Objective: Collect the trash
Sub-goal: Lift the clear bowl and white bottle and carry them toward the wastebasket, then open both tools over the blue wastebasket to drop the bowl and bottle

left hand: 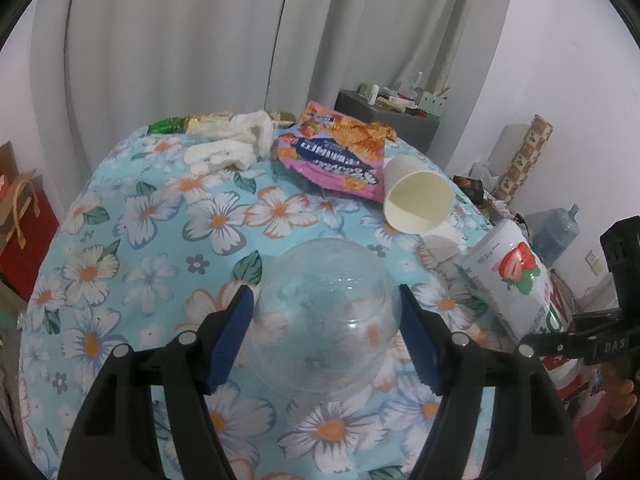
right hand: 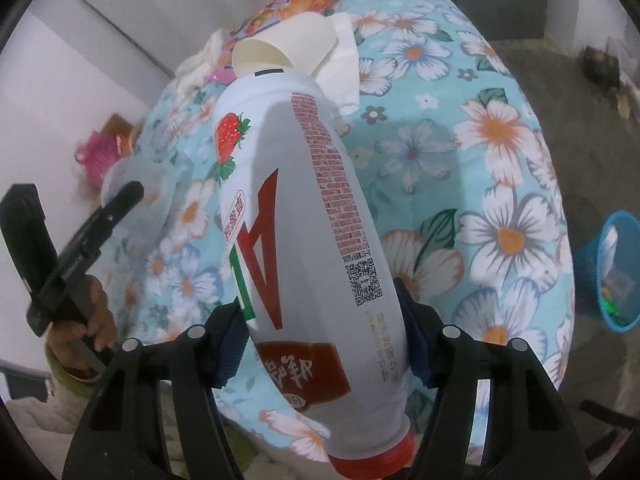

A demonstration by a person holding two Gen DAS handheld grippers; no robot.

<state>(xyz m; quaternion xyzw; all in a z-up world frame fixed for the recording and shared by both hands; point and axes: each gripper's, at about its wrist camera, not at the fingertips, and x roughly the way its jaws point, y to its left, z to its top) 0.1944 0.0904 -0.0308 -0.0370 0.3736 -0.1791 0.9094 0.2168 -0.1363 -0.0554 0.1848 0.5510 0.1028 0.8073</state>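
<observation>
A clear plastic dome lid (left hand: pixel 326 316) lies on the flowered tablecloth (left hand: pixel 160 216). My left gripper (left hand: pixel 326 312) has its blue pads on both sides of the lid and grips it. My right gripper (right hand: pixel 320 316) is shut on a white strawberry drink bottle (right hand: pixel 304 216) with a red cap, lying on the cloth; the bottle also shows in the left wrist view (left hand: pixel 508 272). A tipped paper cup (left hand: pixel 416 196), a pink snack bag (left hand: pixel 332 152), crumpled white tissues (left hand: pixel 232 140) and foil wrappers (left hand: pixel 168 125) lie farther back.
A blue bin (right hand: pixel 612 268) holding some trash stands on the floor to the right of the table. A folded napkin (right hand: pixel 340 60) lies by the cup. Gift bags (left hand: pixel 20 220) stand left of the table, a water jug (left hand: pixel 556 232) and clutter to the right.
</observation>
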